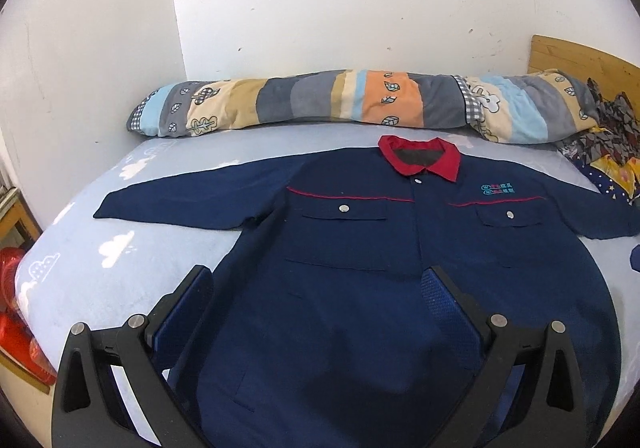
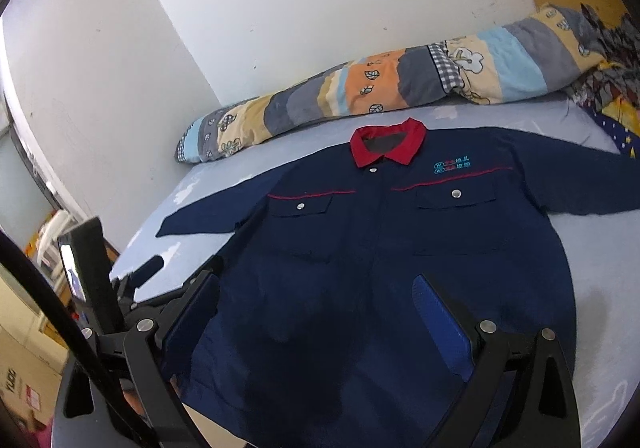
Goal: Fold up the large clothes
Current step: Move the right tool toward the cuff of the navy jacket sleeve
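White walls frame a bed [image 1: 80, 268] where a navy work jacket [image 1: 360, 248] lies spread flat, collar toward the far edge, sleeves reaching sideways. Left tongs [image 1: 320, 288] and right tongs [image 2: 316, 292] hover wide open above its near hem, empty.

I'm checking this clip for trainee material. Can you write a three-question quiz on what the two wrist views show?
1. True or false: the navy work jacket lies front up on the bed with both sleeves spread out.
2. What colour is the collar? A) white B) red C) grey
3. Fill in: the left gripper and the right gripper both stand ____ above the jacket's lower part.

Key: 1 true; 2 B; 3 open
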A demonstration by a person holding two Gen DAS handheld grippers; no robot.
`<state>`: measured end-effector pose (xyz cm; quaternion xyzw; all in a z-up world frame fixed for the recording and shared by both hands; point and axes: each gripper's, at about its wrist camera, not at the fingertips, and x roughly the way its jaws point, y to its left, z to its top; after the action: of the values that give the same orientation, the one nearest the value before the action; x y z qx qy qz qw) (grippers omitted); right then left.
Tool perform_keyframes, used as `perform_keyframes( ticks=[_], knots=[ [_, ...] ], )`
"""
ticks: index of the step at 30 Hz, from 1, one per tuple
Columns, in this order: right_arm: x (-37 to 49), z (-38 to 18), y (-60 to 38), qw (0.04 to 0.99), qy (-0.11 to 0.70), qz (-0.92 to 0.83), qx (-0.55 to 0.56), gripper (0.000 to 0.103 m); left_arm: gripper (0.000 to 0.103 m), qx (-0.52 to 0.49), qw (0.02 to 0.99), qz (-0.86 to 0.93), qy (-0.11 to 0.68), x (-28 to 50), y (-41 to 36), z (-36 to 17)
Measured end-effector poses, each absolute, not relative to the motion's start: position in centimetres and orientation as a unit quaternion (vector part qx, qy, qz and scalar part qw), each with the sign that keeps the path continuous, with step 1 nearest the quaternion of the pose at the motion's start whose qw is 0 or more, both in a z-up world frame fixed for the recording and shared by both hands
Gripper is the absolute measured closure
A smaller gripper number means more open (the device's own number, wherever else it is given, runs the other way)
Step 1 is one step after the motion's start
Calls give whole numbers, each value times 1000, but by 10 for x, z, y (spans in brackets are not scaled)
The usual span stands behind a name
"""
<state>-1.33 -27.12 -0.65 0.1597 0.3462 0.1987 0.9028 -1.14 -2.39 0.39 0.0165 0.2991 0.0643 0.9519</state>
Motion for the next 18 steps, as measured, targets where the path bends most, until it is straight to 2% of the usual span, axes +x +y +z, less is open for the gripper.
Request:
perform_keyframes(
  ticks=[6, 14, 18],
  knots=[
    [2, -10, -269, 901, 349, 194, 171, 4, 0, -8, 946, 66, 316, -15, -21, 11],
    [36, -15, -249, 910, 335, 189, 153, 4, 0, -57, 949, 69, 301, -24, 13, 3],
    [65, -18, -240, 896, 334, 204, 209, 4, 0, -30, 947, 103, 302, -28, 28, -8]
  ],
)
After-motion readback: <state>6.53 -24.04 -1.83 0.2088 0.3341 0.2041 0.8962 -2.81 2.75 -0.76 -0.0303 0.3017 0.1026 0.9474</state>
